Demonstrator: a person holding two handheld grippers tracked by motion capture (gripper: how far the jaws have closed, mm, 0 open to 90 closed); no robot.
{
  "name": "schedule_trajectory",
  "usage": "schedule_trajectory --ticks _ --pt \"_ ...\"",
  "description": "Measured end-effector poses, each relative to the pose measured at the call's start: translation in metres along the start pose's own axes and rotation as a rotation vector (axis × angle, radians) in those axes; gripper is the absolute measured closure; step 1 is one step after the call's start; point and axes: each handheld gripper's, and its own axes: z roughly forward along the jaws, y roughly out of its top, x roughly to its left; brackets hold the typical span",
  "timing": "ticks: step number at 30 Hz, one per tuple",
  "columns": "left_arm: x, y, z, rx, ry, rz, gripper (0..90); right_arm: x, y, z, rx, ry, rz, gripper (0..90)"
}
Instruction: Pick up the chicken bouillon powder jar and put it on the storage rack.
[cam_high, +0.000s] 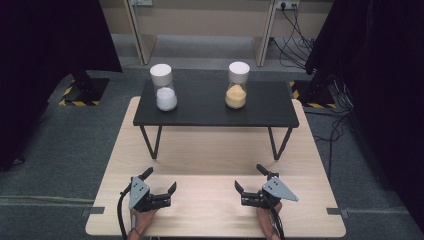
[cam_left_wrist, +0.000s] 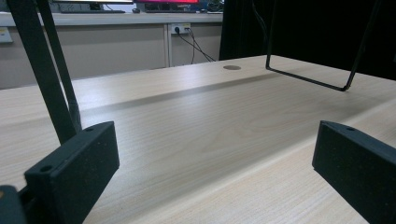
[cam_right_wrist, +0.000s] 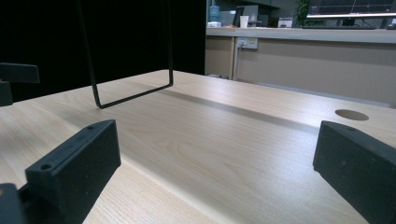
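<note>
- Clearly at rest: left gripper (cam_high: 160, 181) and right gripper (cam_high: 248, 181) low over the table (cam_high: 210, 150), jaws spread wide, nothing held.
- Well ahead of both, up on the black raised shelf (cam_high: 200, 107): white-sand hourglass (cam_high: 163, 87) beyond the left gripper, orange-sand hourglass (cam_high: 237, 85) beyond the right.
- Likely risks: knocking a tall hourglass over with a wide jaw, or catching the shelf edge while reaching up.
- High view alone for the hourglasses; gripper views for the wire legs (cam_left_wrist: 308, 77) close ahead.

My pale wooden counter (cam_high: 210, 150) stands on grey carpet (cam_high: 50, 135). Black curtains (cam_high: 45, 40) hang past its left and right edges. Beyond the far edge runs a beige wall (cam_high: 210, 20) with a socket (cam_high: 287, 5) and trailing cables (cam_high: 295, 45).
</note>
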Motion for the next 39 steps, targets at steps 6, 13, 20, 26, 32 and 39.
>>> schedule_trajectory --ticks 6,13,20,26,32,39 --pt "-0.0008 -0.0001 -0.0005 0.001 0.004 -0.001 0.0 0.0 0.0001 -0.0004 0.002 0.001 0.0 0.5" --pt "-0.0017 0.0005 -0.0004 0.005 0.001 0.012 0.0 -0.0012 -0.0002 -0.0008 0.002 0.001 0.009 0.5" --pt "-0.0023 0.001 -0.0002 0.008 0.002 0.016 0.0 -0.0021 -0.0003 -0.0007 0.002 0.005 0.012 0.5" --pt "-0.002 0.0008 -0.0002 0.007 0.0 0.017 0.0 -0.0032 -0.0004 -0.0007 0.003 0.007 0.018 0.5" --pt "-0.0023 0.0009 -0.0001 0.008 0.0 0.018 0.0 -0.0029 -0.0003 -0.0007 0.003 0.007 0.014 0.5" --pt "-0.0023 0.0009 -0.0001 0.008 -0.001 0.02 0.0 -0.0036 -0.0004 -0.0006 0.003 0.008 0.02 0.5"
